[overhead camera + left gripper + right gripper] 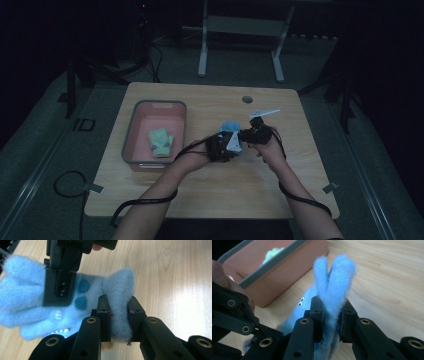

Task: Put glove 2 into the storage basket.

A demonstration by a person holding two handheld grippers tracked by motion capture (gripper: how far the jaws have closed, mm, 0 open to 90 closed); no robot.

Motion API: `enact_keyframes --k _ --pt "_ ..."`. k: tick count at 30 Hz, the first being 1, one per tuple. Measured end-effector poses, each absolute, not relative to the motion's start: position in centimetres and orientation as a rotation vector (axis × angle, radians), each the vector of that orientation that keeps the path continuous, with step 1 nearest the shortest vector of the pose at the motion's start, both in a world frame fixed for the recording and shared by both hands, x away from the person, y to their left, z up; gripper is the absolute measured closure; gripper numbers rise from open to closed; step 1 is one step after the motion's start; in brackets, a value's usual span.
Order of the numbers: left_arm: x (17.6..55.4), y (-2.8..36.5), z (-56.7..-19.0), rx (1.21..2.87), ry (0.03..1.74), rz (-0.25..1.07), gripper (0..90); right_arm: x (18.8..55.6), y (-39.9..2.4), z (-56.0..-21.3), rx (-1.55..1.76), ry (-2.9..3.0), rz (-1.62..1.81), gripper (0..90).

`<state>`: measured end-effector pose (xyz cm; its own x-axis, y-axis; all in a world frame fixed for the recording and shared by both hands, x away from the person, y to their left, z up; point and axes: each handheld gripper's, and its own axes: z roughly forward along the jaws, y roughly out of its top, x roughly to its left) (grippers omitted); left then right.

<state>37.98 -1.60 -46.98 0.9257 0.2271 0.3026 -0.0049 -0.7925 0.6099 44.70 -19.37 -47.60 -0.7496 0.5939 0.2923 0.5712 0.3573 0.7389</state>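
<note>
1. Left gripper clamps the cuff of the blue fuzzy glove; right gripper pinches its fingers – glove held between them above the table.
2. Judged step: carrying it toward the pink bin beside the green glove.
3. Next calls for moving left together, then releasing.

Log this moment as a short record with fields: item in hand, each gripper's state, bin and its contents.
item in hand: fuzzy blue glove, held above the table
left gripper: shut on the glove's cuff end
right gripper: shut on the glove's finger end
bin: pink bin with grey rim, left part of table
bin contents: pale green glove
</note>
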Motion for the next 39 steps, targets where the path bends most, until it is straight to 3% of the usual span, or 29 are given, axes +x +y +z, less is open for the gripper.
enact_keyframes --k 21,39 --pt "37.0 3.9 -42.9 2.452 0.232 0.549 76.2 45.0 -13.8 -43.9 0.965 2.592 1.428 76.7" --pt "36.5 9.5 -42.6 2.465 0.335 0.564 76.2 45.4 -7.5 -43.3 0.859 2.652 1.459 76.7"
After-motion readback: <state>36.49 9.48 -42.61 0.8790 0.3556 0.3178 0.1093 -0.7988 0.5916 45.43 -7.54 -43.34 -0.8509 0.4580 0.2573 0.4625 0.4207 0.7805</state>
